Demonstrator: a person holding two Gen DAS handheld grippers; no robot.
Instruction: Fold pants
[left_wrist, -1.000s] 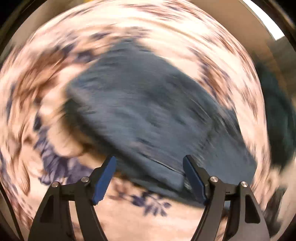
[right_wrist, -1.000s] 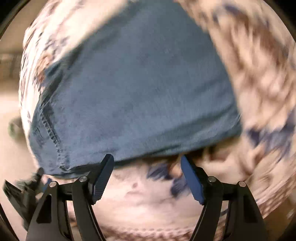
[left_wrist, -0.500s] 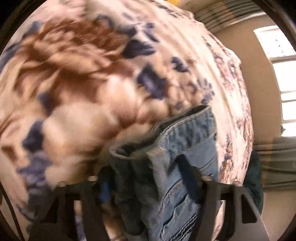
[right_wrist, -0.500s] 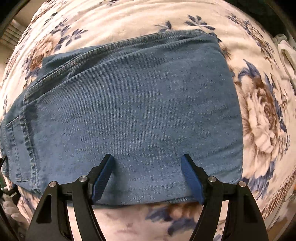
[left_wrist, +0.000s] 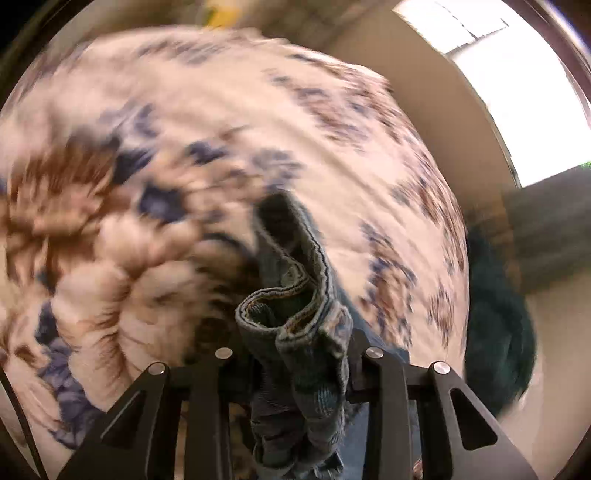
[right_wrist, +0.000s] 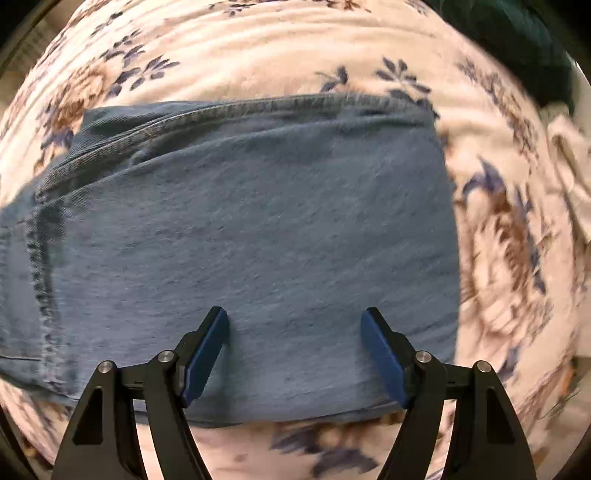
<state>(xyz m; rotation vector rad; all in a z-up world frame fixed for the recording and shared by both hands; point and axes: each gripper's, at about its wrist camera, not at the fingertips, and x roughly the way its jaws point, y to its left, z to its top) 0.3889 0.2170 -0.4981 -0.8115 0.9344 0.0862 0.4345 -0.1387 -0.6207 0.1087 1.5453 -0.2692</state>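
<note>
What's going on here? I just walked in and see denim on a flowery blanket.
A person is folding a pair of blue denim jeans on a cream floral blanket, using a hand-held gripper in each hand. The left hand-held gripper is shut on a bunched end of the jeans, showing stitched hems, and holds it above the blanket. The right hand-held gripper is open, poised over the flat folded part, gripping nothing.

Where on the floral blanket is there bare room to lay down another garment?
Bare floral blanket lies beyond the jeans' far seam, and right of their folded edge. The middle is taken by the jeans; a dark green cloth crowds the far right corner.
</note>
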